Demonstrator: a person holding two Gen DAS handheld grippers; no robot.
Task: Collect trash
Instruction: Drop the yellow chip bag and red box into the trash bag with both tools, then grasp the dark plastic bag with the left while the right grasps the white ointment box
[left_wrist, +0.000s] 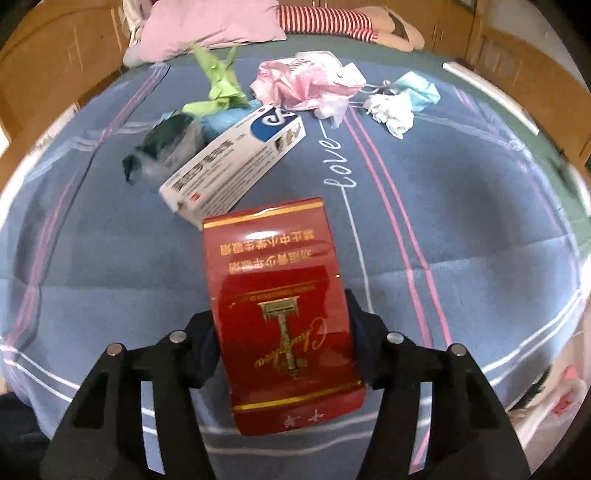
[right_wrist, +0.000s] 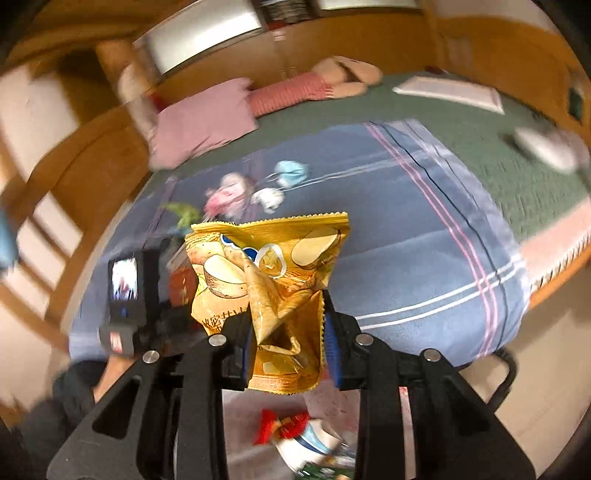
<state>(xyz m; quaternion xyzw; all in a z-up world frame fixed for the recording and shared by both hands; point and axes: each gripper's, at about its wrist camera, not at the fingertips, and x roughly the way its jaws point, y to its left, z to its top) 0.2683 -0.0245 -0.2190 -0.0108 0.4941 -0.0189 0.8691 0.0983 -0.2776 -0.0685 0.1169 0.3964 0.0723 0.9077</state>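
The red cigarette pack (left_wrist: 286, 317) covers one end of the white medicine box (left_wrist: 236, 166). In the right wrist view the crumpled chip bag (right_wrist: 273, 291) hides most of the left tool (right_wrist: 147, 295), and the litter (right_wrist: 295, 439) below is blurred beyond naming.

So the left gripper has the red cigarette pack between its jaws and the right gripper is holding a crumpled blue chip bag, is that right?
Not quite. The chip bag in the right gripper is yellow, not blue, as the right wrist view shows. The rest holds: the left gripper has the red cigarette pack between its jaws.
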